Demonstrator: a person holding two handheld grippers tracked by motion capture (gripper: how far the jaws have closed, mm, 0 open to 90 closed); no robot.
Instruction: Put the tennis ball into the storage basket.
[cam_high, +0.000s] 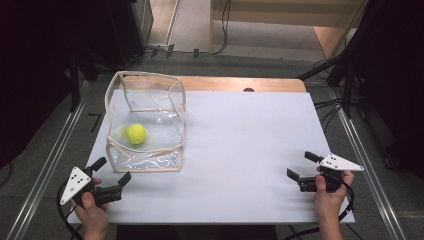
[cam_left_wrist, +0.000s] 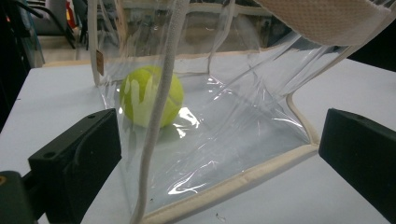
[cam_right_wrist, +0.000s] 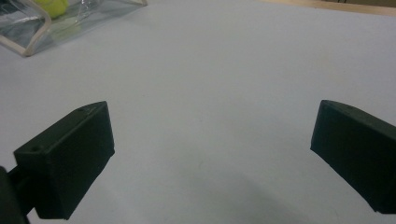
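Table: a white sheet (cam_high: 240, 150) covers the tabletop, with a strip of bare wood along the far edge.
Clear bag: a transparent plastic bag (cam_high: 150, 95) with cream piping stands open-topped at the far left corner of the sheet, its near wall slumped and creased; in the left gripper view its near bottom seam (cam_left_wrist: 243, 179) runs across just ahead of the jaws, and a cream strap (cam_left_wrist: 156, 116) hangs down in front of the ball.
Tennis ball: 1 yellow-green tennis ball (cam_high: 136, 133) rests on the bag's floor, toward its left wall, touching nothing else that I can tell.
Left gripper: the left gripper (cam_high: 111, 171) sits at the near left corner of the sheet, just beside the bag's near wall, jaws spread wide and holding nothing, aimed at the bag.
Right gripper: the right gripper (cam_high: 303, 166) rests near the near right corner, well apart from the bag, jaws spread and empty over bare sheet.
Step in hand: by my reading, the approach to the bag; neither gripper touches it yet.
Next move: it likely calls for the left gripper to pinch the bag's rim or strap to steady it, while the right gripper crosses the sheet and reaches down through the open top for the ball.
Care: the thin walls look floppy, so a firm hold on the piping should serve better than one on the film.
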